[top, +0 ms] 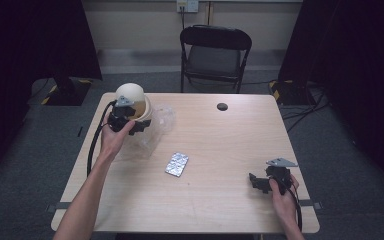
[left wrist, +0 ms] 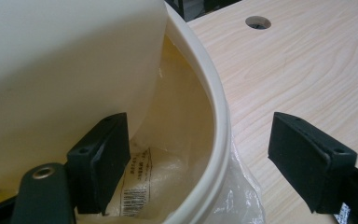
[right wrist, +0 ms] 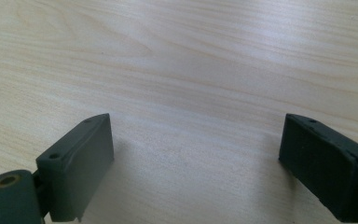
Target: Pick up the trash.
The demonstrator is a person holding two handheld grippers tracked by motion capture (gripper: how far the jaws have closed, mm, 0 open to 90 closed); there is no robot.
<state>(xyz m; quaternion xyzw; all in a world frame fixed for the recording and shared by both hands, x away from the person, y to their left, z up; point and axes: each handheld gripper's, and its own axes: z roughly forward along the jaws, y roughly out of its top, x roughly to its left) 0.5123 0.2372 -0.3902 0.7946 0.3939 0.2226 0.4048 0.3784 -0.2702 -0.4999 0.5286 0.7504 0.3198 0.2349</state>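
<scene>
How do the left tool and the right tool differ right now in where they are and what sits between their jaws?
The left tool is at the table's far left, at the cream container; the right tool is low at the near right. The left tool's jaws straddle the container's rim, one pad inside, while the right tool's jaws have bare wood between them. Both are wide open and gripping nothing.

Dim, soft overhead light on the table (top: 220, 145), dark curtained edges, slightly soft close-ups, faint shadows.
</scene>
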